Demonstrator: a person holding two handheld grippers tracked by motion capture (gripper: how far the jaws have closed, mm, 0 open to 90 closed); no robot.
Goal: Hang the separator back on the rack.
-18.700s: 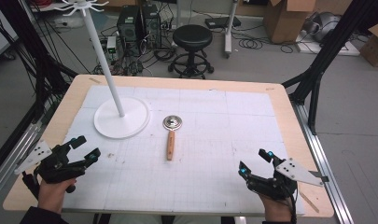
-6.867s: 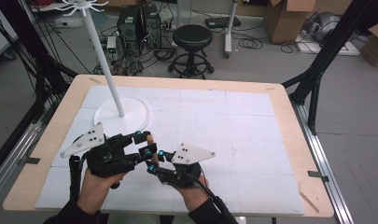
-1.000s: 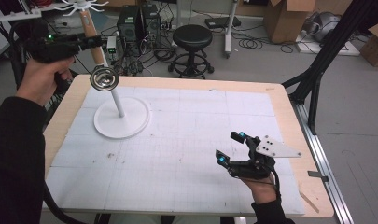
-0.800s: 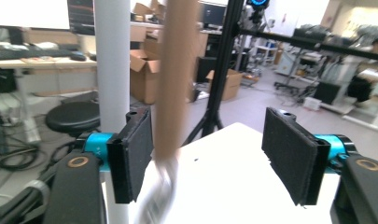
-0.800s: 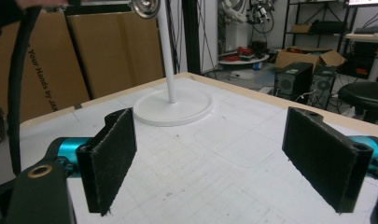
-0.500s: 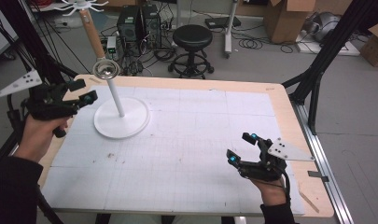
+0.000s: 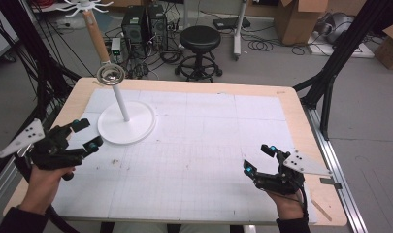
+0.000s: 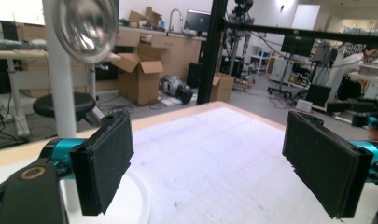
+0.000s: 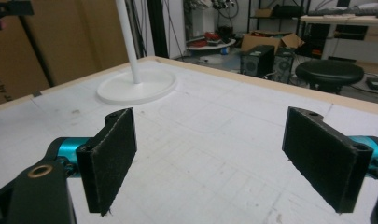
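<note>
Left claw: my left gripper (image 7: 82,135) sits low over the table's left edge, near the front-left corner, just in front of the stand's base. Its jaws have just been opening and now stand wide apart, released, with nothing between them.
Left claw's own view: the two black pads (image 8: 105,165) frame bare white mat, with the pole and the strainer's bowl up at the top left.
Right claw: my right gripper (image 7: 258,158) hovers near the table's right edge, toward the front-right corner. Its jaws are spread and empty.
Right claw's own view: white mat lies between the pads (image 9: 109,156), and the stand's base shows far across the table.
Strainer: the small metal strainer (image 7: 110,74) hangs from the top of the stand by its wooden handle (image 7: 95,30), bowl downward beside the pole, above the table's back-left corner. It is well apart from both claws.
Stand: the white stand (image 7: 126,122) has its round base on the mat in the back-left part of the table.
Table: a wooden-edged table (image 7: 291,104) covered by a white gridded mat.
</note>
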